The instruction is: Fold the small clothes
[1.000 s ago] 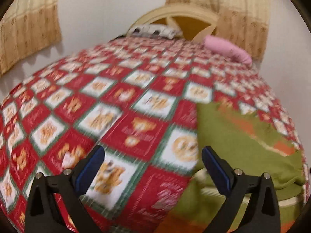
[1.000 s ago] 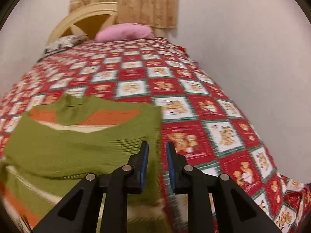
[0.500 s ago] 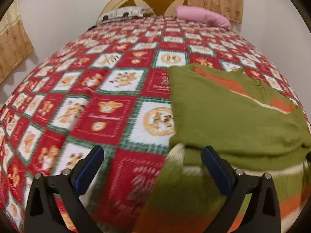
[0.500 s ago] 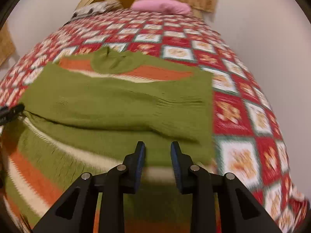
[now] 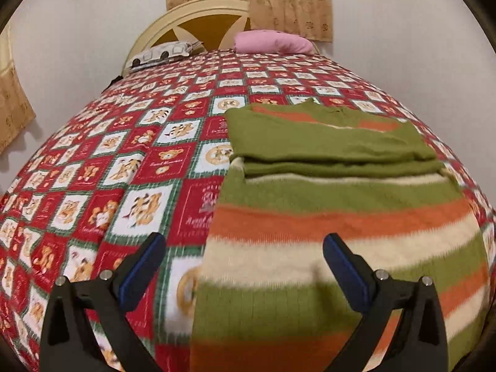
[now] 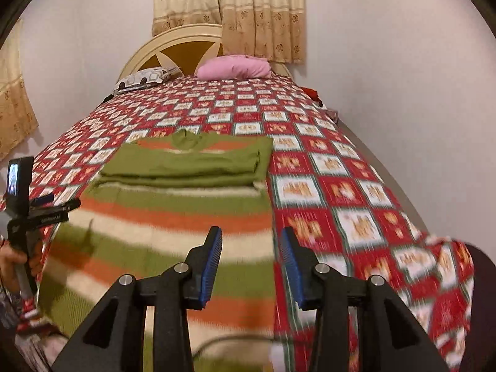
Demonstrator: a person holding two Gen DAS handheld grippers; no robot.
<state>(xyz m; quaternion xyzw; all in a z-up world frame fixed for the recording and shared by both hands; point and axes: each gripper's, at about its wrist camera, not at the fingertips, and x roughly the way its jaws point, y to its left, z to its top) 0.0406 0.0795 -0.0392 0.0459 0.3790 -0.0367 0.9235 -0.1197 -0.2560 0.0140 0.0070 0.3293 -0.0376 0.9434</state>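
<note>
A small knitted sweater [image 5: 338, 217] with green, orange and cream stripes lies flat on the bed, its green sleeves folded across the chest [image 5: 328, 145]. It also shows in the right wrist view [image 6: 173, 210]. My left gripper [image 5: 245, 248] is wide open and empty, above the sweater's lower left edge. My right gripper [image 6: 251, 245] is open and empty, above the sweater's lower right edge. The left gripper's handle and camera [image 6: 21, 192] show at the left of the right wrist view.
The bed has a red, white and green bear-pattern cover [image 5: 124, 161]. A pink pillow [image 5: 272, 42] and a white patterned pillow [image 5: 164, 52] lie by the headboard [image 6: 173, 46]. A wall runs along the bed's right side [image 6: 403, 93]. Curtains hang behind.
Both grippers have pulled back toward the sweater's hem, so more of the striped body shows. The right gripper's jaws have opened wider. The left stays wide open.
</note>
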